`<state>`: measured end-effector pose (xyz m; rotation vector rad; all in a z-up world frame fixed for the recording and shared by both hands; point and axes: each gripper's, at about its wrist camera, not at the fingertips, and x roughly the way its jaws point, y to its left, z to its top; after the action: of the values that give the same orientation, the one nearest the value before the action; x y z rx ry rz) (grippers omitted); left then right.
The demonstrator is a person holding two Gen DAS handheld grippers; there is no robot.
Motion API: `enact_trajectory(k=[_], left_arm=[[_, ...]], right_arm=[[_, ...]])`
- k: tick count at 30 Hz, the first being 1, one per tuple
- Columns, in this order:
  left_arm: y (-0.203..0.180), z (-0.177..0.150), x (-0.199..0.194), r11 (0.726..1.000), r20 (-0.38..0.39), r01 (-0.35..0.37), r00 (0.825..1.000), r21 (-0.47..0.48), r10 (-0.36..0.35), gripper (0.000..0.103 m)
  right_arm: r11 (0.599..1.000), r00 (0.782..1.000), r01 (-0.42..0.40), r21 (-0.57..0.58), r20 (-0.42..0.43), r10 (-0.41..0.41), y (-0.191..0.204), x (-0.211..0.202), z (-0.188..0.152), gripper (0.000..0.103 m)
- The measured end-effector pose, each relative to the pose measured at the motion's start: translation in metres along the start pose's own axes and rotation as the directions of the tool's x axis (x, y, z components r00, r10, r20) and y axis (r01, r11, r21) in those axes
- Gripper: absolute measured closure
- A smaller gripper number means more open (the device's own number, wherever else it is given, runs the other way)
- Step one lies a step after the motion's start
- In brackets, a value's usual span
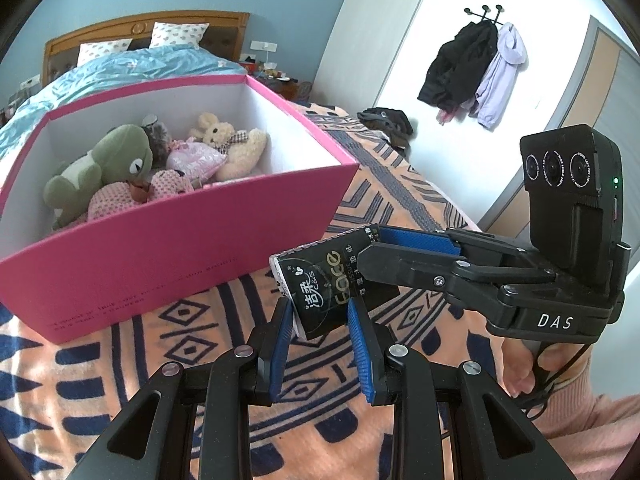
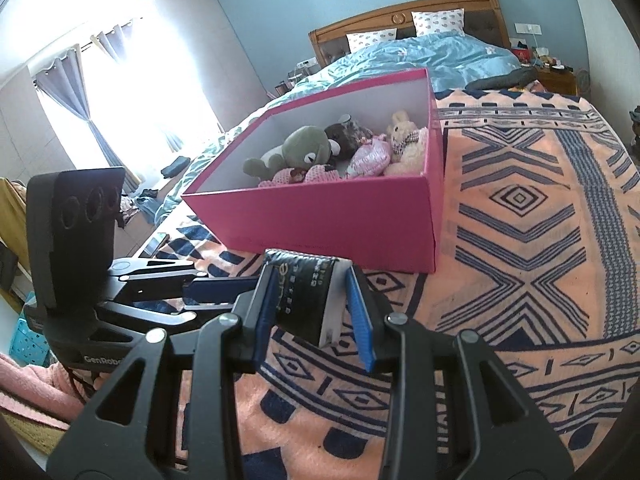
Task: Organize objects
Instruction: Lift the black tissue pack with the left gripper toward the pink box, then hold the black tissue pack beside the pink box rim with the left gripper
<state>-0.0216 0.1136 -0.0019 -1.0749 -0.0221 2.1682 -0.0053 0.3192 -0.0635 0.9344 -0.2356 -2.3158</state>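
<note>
A black tissue pack (image 1: 320, 292) with white ends hangs above the patterned orange-and-navy blanket (image 1: 120, 364), gripped from both sides. My left gripper (image 1: 320, 340) is shut on its near end, blue pads against both faces. My right gripper (image 1: 372, 250) reaches in from the right and is shut on the far end. In the right wrist view the pack (image 2: 308, 300) sits between my right gripper's (image 2: 312, 316) pads, and my left gripper (image 2: 230, 290) comes in from the left. Just behind stands an open pink box (image 1: 160, 248) (image 2: 320, 220) holding a green plush frog (image 1: 116, 160) (image 2: 296, 156) and a beige bear (image 1: 240, 148) (image 2: 408, 140).
A blue duvet (image 2: 440, 56) and wooden headboard (image 2: 404, 12) lie beyond the box. Coats (image 1: 472, 68) hang on a wall hook to the right. A phone (image 2: 154, 244) rests at the blanket's left edge, and a turquoise basket (image 2: 28, 340) stands on the floor. A pink sleeve (image 1: 592, 424) shows at lower right.
</note>
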Motion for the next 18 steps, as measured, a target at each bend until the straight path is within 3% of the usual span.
enact_trajectory(k=[18], left_arm=[[0.001,0.012,-0.010,1.000,0.037,-0.012,0.999,0.005,0.012,0.075]], right_arm=[[1.000,1.000,-0.009,-0.024,0.028,0.010,0.005,-0.005,0.012,0.065]])
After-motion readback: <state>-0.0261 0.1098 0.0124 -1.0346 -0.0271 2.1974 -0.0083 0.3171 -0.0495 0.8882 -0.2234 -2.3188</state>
